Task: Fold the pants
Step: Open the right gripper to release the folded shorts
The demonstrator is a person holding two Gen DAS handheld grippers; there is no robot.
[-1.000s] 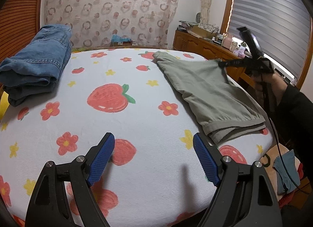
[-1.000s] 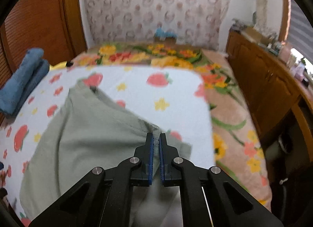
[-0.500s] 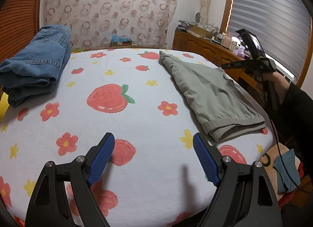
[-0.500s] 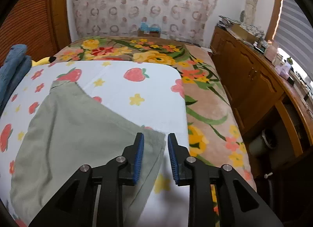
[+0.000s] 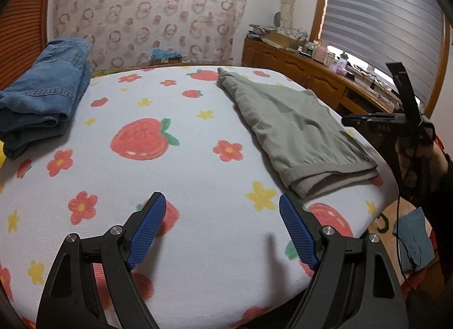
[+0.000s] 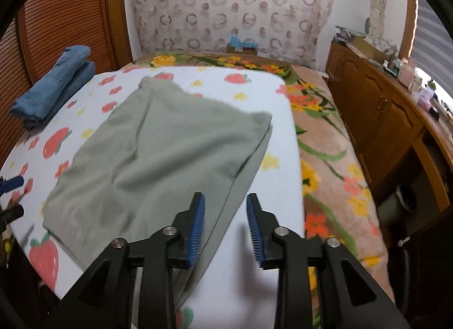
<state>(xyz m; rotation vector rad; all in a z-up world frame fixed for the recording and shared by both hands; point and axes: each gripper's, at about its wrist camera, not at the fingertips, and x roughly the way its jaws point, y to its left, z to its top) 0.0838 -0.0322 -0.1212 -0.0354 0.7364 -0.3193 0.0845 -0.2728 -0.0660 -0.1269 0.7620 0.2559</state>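
The grey-green pants (image 5: 294, 125) lie folded flat on the strawberry-print sheet (image 5: 175, 176), toward its right side. In the right wrist view the pants (image 6: 170, 153) fill the middle, their near edge running under my right gripper (image 6: 225, 225). Its jaws are opening and nothing is pinched between the blue pads. From the left wrist view the right gripper's body (image 5: 396, 122) shows beyond the bed's right edge, held by a hand. My left gripper (image 5: 219, 224) hovers wide open over bare sheet near the front edge, clear of the pants.
Folded blue jeans (image 5: 42, 94) sit at the far left of the bed. A flowered blanket (image 6: 325, 159) covers the bed's right side. A cluttered wooden dresser (image 6: 382, 102) runs along the right wall. A patterned curtain (image 5: 147, 17) hangs behind.
My right gripper let go of the pants' corner, which dropped flat onto the bed, and it pulled back toward the near edge with its jaws parting. The left gripper stayed put.
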